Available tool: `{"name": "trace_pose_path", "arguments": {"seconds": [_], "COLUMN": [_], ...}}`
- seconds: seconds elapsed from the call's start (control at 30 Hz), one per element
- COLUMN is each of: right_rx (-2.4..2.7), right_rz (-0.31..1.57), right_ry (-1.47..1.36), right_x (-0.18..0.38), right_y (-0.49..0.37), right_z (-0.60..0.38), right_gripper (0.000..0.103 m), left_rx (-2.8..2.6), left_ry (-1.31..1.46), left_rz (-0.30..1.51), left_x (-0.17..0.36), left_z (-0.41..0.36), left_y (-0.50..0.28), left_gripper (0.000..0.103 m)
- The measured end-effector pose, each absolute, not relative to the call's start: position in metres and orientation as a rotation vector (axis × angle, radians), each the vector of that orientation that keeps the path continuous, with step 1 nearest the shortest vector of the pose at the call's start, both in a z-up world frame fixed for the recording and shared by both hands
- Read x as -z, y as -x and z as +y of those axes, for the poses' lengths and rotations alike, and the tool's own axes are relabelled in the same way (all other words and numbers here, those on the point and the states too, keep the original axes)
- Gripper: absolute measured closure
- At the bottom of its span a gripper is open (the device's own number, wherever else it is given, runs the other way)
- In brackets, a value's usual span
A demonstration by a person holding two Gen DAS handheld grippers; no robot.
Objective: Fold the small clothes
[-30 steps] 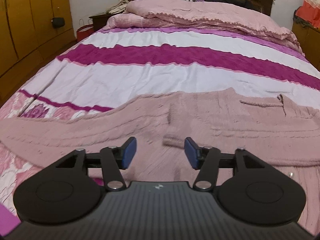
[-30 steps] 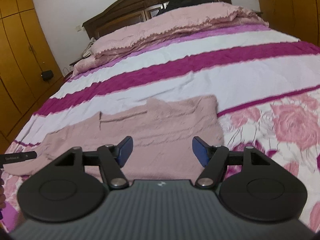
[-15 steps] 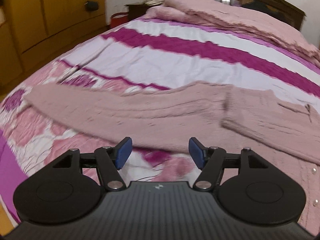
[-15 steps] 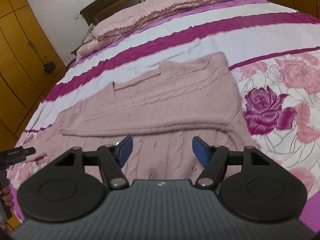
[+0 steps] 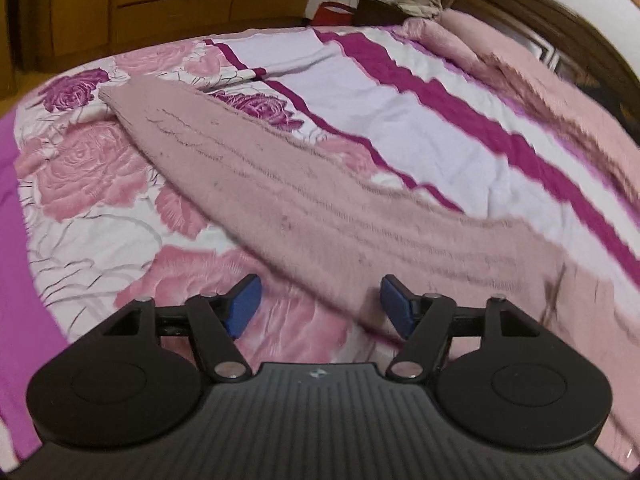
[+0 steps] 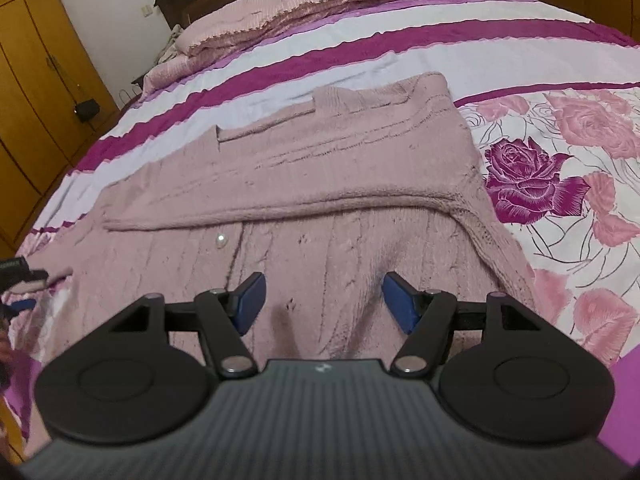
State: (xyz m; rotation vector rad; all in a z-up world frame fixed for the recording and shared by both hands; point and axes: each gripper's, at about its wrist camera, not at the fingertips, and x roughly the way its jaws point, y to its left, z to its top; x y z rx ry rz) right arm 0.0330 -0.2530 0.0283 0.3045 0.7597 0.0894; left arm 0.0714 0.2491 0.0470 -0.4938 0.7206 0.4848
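A dusty-pink knitted cardigan lies flat on the bed, one sleeve folded across its body, a pearl button on its front. Its other sleeve stretches out to the left over the rose print in the left wrist view. My left gripper is open and empty, hovering just above that sleeve's near edge. My right gripper is open and empty, low over the cardigan's lower body. The left gripper's tip also shows at the left edge of the right wrist view.
The bed cover has pink and magenta roses near me and white and magenta stripes farther off. Pink pillows lie by the dark headboard. Wooden wardrobes stand left of the bed, a red bag beside them.
My left gripper has swung left, from the cardigan's body out along the stretched sleeve. My right gripper has moved down and closer over the cardigan's body. Both stayed open.
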Motion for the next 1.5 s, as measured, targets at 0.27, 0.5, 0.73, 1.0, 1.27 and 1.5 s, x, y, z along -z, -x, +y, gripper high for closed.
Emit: {"name": "trace_pose_path", "arguments": {"seconds": [0.27, 0.5, 0.73, 1.0, 1.27, 1.5], "right_rx": [-0.085, -0.099, -0.114, -0.129, -0.111, -0.103], "right_rz": [0.764, 0.755, 0.735, 0.697, 0.684, 0.680], "right_ry": [-0.282, -0.274, -0.289, -0.296, -0.324, -0.348], "right_x": [-0.028, -0.028, -0.032, -0.038, -0.037, -0.034], "right_y": [-0.028, -0.025, -0.025, -0.021, -0.017, -0.013], "right_z": [-0.250, -0.250, -0.249, -0.247, -0.257, -0.265], "right_gripper": [0.036, 0.036, 0.036, 0.036, 0.036, 0.036], "left_rx": [-0.509, -0.470, -0.374, -0.232, -0.017, 0.120], "left_ry": [0.517, 0.473, 0.474, 0.436, 0.378, 0.324], "left_rz": [0.676, 0.615, 0.533, 0.364, 0.311, 0.391], "left_x": [-0.037, -0.041, -0.069, -0.125, -0.156, -0.132], "left_z": [0.259, 0.257, 0.249, 0.200, 0.124, 0.043], "left_y": [-0.105, -0.113, -0.104, -0.091, -0.095, -0.114], "left_gripper": [0.020, 0.031, 0.080, 0.090, 0.090, 0.090]}}
